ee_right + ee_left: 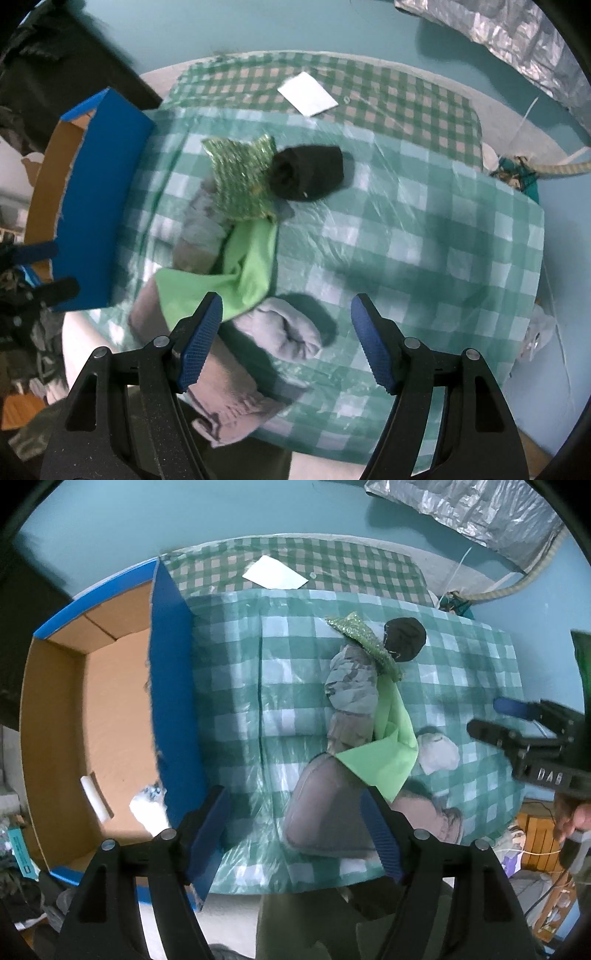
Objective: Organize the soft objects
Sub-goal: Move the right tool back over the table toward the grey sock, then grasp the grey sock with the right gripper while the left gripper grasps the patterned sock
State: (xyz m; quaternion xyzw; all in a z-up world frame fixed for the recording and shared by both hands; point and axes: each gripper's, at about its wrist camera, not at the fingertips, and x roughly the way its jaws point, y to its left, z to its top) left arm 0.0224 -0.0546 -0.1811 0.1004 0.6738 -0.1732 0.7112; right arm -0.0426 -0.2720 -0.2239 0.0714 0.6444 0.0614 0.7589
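Note:
A pile of soft things lies on the green checked table cover (236, 709): a grey-brown cloth (325, 812), a light green cloth (391, 746), a camouflage roll (351, 686), a sparkly green scrub pad (365, 642), a black sock ball (404, 637) and a rolled grey cloth (439, 749). My left gripper (295, 834) is open and empty above the grey-brown cloth. My right gripper (286, 343) is open and empty above the rolled grey cloth (284, 332), and it also shows at the right edge of the left wrist view (498, 716). The same pile shows in the right wrist view: pad (240, 177), sock ball (310, 171), green cloth (240, 273).
An open blue cardboard box (173, 686) stands at the table's left edge, with a white item (147, 808) inside. A white paper (275, 574) lies on the far checked cloth. Silver foil (480, 513) hangs on the blue wall. Clutter sits on the floor at both sides.

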